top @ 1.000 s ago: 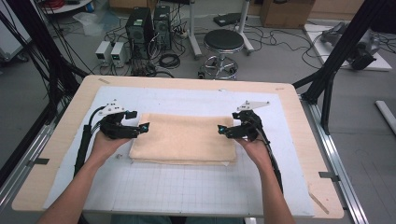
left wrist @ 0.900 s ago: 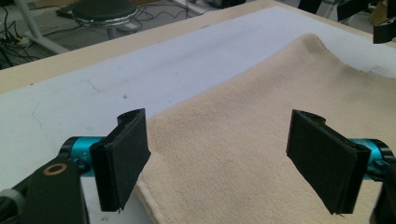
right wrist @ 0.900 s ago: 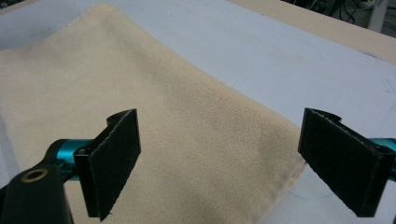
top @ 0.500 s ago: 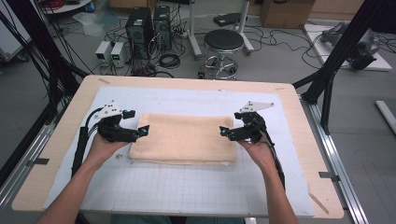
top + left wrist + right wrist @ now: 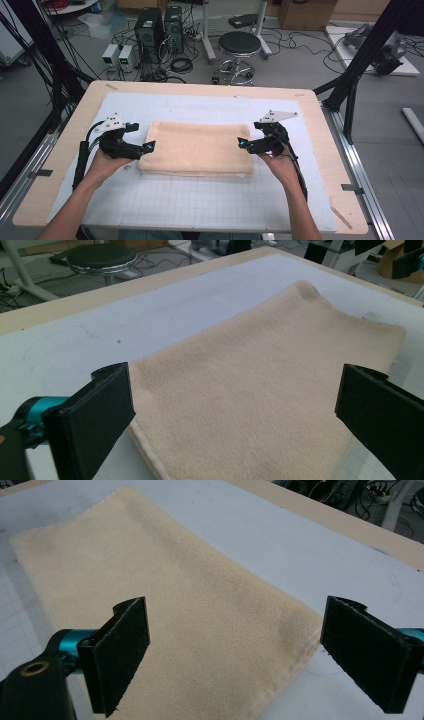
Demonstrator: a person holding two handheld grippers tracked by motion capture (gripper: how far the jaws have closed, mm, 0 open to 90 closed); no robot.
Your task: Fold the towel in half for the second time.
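Observation:
A folded beige towel (image 5: 197,148) lies flat in the middle of the white mat (image 5: 210,205). My left gripper (image 5: 142,136) is at the towel's left edge. Its jaws have just been opening and now stand wide, pressing on nothing. In the left gripper view the towel (image 5: 260,390) stretches away beneath the left gripper (image 5: 235,390). My right gripper (image 5: 248,135) hovers at the towel's right edge, open. In the right gripper view the towel (image 5: 175,620) lies under the right gripper (image 5: 239,617), and neither pad touches it.
The mat covers most of a wooden table (image 5: 325,130), with bare mat in front of the towel and behind it. On the floor beyond the far edge are a black stool (image 5: 240,45), computer towers (image 5: 157,30) and cables. Black frame poles (image 5: 360,65) stand at both sides.
The left gripper's jaws have spread wider at the towel's left edge. The right hand has drifted slightly to the right with its jaws as wide as before. The towel has stayed flat.

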